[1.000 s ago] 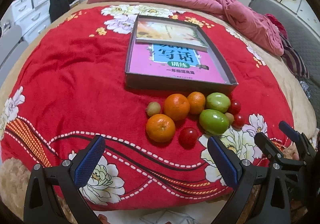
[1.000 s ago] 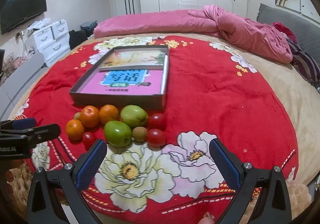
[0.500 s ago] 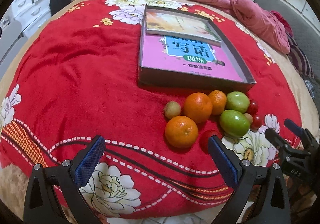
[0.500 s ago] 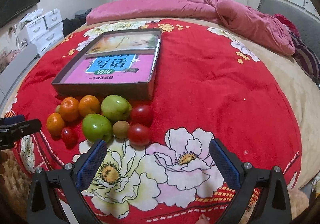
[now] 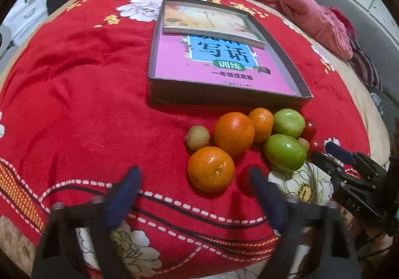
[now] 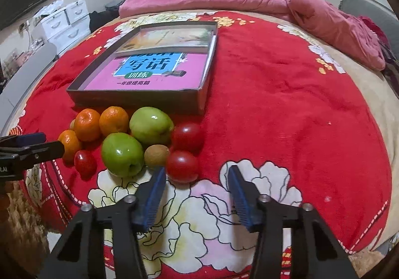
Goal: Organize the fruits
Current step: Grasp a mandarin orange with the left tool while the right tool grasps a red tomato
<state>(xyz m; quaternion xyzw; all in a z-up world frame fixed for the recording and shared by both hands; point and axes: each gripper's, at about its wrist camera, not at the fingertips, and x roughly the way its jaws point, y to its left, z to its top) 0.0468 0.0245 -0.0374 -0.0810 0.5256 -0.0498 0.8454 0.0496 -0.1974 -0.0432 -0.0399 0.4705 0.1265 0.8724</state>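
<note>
Red flowered bedding [image 6: 274, 109] carries a pile of fruit [image 6: 129, 139] just before a shallow box [image 6: 139, 98] holding books (probably the destination). Both tools have moved closer since a second ago: the left gripper [image 5: 194, 186] gapes near an orange [image 5: 210, 169], the right gripper [image 6: 197, 184] sits open beside a tomato [image 6: 182, 166], holding nothing.

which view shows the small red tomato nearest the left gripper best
The right wrist view: the tomato sits whole beside the near green apple, in plain sight. In the left wrist view the left gripper has a blurred finger across it, so only a red sliver shows.
</note>
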